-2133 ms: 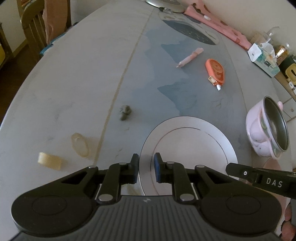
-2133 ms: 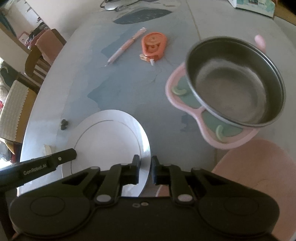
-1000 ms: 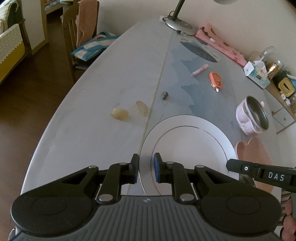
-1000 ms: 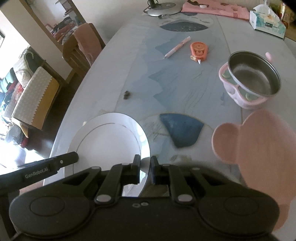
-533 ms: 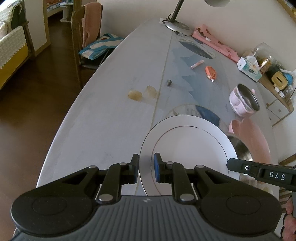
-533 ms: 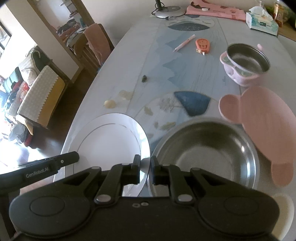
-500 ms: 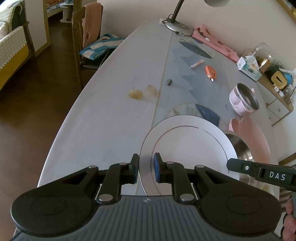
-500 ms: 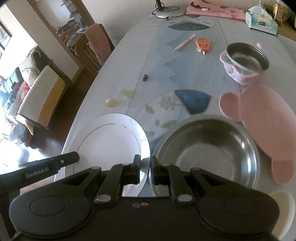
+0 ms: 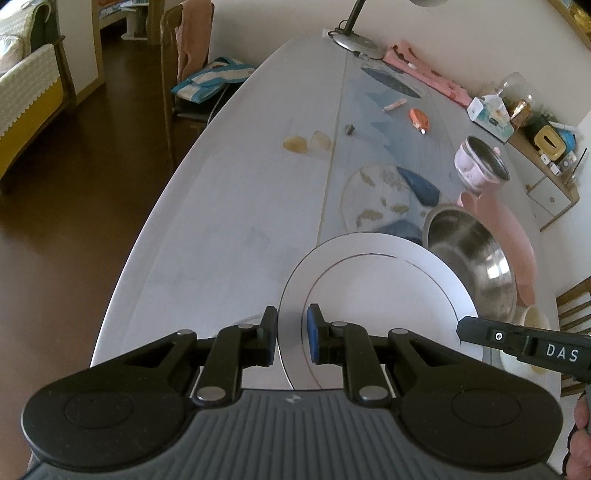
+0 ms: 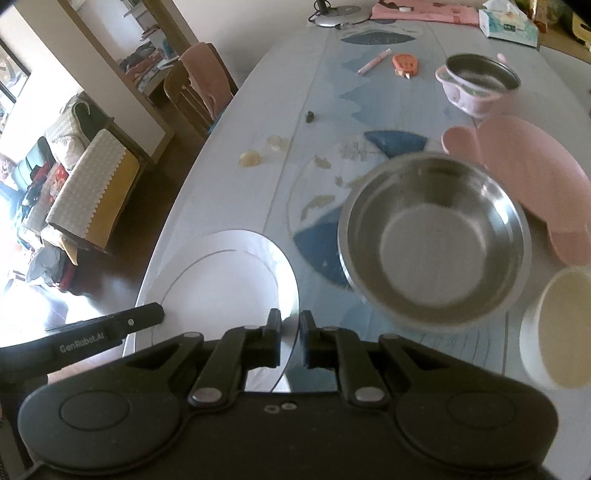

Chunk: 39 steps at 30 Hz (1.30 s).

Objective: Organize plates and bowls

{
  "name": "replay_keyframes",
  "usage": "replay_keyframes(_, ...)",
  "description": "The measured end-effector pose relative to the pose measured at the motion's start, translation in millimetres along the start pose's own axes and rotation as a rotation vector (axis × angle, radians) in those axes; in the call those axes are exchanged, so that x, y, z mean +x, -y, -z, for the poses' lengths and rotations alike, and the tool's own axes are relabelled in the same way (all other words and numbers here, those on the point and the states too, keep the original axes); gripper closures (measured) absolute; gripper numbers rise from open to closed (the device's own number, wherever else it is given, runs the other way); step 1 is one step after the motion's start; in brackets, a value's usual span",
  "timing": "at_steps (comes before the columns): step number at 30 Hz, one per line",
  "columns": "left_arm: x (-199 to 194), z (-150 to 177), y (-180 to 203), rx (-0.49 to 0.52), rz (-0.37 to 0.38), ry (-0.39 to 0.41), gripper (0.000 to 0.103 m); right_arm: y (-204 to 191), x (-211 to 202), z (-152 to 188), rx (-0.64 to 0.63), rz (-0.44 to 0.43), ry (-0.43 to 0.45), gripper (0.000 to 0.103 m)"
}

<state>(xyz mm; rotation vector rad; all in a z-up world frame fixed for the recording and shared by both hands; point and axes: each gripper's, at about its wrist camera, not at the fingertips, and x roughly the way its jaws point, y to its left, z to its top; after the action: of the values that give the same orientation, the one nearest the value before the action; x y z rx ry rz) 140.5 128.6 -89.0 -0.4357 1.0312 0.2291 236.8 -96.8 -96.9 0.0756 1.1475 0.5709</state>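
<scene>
A white plate [image 9: 376, 302] with a thin ring line hangs above the near end of the table [image 9: 229, 206], carried by both grippers. My left gripper [image 9: 291, 332] is shut on its left rim, and my right gripper [image 10: 290, 339] is shut on its right rim [image 10: 221, 280]. To the right of the plate stands a large steel bowl [image 10: 436, 236], with a pink eared plate [image 10: 532, 173] behind it. A pink bowl with a steel insert [image 10: 476, 85] stands farther back. A cream cup [image 10: 561, 325] is at the near right.
A pink pen [image 10: 373, 62], an orange tape dispenser [image 10: 406, 64], a tissue box [image 10: 509, 26] and a lamp base [image 10: 336, 16] lie at the far end. Two small pale lumps [image 9: 306, 142] sit mid-table. A chair [image 9: 184, 55] and brown floor lie beyond the left edge.
Both grippers have drawn back along the table with the plate between them. The far objects have shrunk away, and the steel bowl and cream cup have come into view.
</scene>
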Motion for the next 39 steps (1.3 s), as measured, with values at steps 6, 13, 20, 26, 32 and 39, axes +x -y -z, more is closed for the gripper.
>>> replay_keyframes(6,-2.7,24.0,-7.4,0.001,-0.001,-0.015,0.088,-5.0,-2.6,25.5,0.003,-0.005,-0.009,0.093)
replay_keyframes(13,-4.8,49.3,-18.8,-0.012,-0.006,-0.033,0.088,-7.3,1.3,49.2,0.007,-0.02,-0.032,0.093)
replay_keyframes(20,-1.6,66.7,-33.9,-0.018,-0.014,-0.049,0.088,-11.7,11.4,68.7,0.007,-0.046,-0.066,0.093)
replay_keyframes(26,5.1,77.7,-42.5,-0.014,-0.018,-0.058,0.088,-15.0,23.3,78.3,0.003,-0.043,-0.095,0.093)
replay_keyframes(32,13.4,80.7,-45.4,-0.013,-0.02,-0.064,0.088,-16.1,28.8,83.5,0.004,-0.048,-0.104,0.093)
replay_keyframes(39,21.6,83.1,-45.9,-0.007,-0.021,-0.069,0.088,-14.3,32.6,88.6,0.01,-0.046,-0.105,0.093)
